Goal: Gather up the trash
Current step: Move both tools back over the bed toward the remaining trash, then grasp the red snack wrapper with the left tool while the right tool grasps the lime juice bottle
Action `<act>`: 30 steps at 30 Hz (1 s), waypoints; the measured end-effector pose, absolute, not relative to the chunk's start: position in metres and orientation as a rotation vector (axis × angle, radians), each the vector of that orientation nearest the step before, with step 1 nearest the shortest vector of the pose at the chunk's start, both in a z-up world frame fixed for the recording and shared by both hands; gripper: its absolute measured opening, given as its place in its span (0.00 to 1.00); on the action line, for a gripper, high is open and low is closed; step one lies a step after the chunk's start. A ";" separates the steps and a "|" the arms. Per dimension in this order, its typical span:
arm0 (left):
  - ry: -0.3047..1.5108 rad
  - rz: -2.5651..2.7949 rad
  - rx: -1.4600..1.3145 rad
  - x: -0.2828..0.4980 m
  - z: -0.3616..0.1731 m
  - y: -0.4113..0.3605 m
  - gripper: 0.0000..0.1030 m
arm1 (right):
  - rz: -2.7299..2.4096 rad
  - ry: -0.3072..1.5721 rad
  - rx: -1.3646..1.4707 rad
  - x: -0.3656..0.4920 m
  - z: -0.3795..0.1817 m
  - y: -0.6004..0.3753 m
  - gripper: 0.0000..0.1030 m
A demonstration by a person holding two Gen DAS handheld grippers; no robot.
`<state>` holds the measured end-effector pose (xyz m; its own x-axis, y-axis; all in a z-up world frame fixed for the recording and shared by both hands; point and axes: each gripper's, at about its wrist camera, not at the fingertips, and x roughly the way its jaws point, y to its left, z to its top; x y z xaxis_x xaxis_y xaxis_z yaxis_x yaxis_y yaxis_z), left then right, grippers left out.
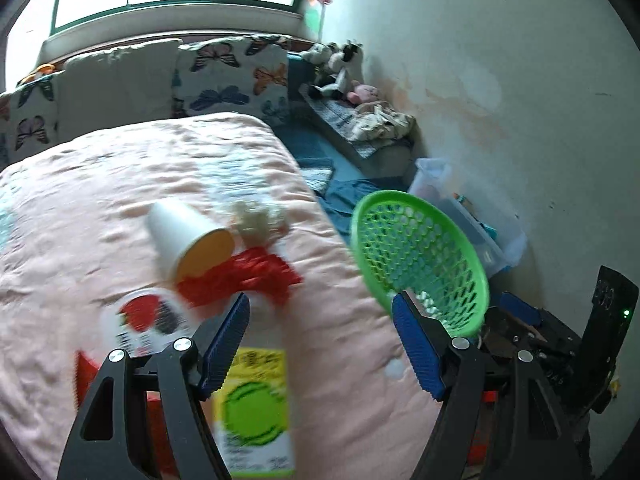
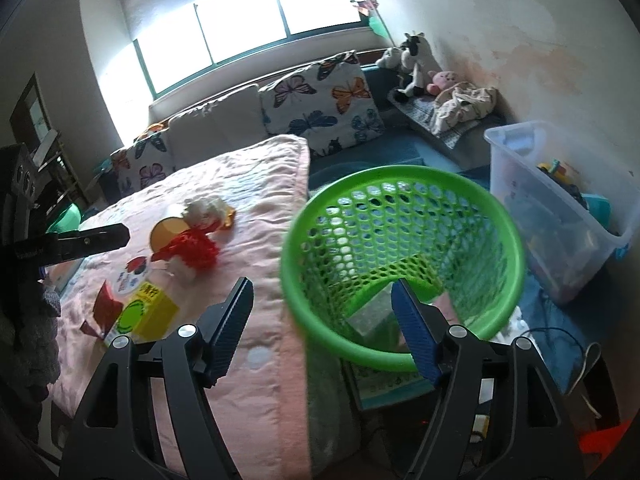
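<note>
A white paper cup lies tipped beside red crumpled wrapping, a yellow carton nearby; the green mesh basket tilts off the bed's edge.

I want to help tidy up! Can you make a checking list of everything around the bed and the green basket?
Surface: pink bedspread, wrinkled.
Job's things: paper cup on its side, red wrapper, yellow-green box, round lid, crumpled tissue; green basket tilted beside the bed.
Clutter: clear storage bin holding toys.
Grippers: left gripper open, empty; right gripper open at the basket's rim.
Cables: a dark cord on the floor.
Surroundings: butterfly pillows, plush toys, window.
</note>
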<state>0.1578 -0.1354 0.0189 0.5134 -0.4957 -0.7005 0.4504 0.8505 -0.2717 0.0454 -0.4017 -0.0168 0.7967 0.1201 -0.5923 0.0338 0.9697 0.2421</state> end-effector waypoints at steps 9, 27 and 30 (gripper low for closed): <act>0.835 -0.449 -0.090 0.142 0.012 -0.071 0.69 | 0.125 0.664 0.246 0.052 -0.015 -0.369 0.72; 0.838 -0.338 -0.188 0.117 -0.012 0.014 0.69 | 0.302 0.808 0.199 0.096 -0.020 -0.276 0.72; 0.839 -0.333 -0.206 0.116 -0.015 0.023 0.69 | 0.322 0.844 0.208 0.104 -0.023 -0.263 0.72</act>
<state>0.1157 0.0233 -0.0153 0.6212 -0.3674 -0.6922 0.2069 0.9288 -0.3073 0.1045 -0.2625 -0.0227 0.6206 0.3595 -0.6969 -0.1964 0.9316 0.3058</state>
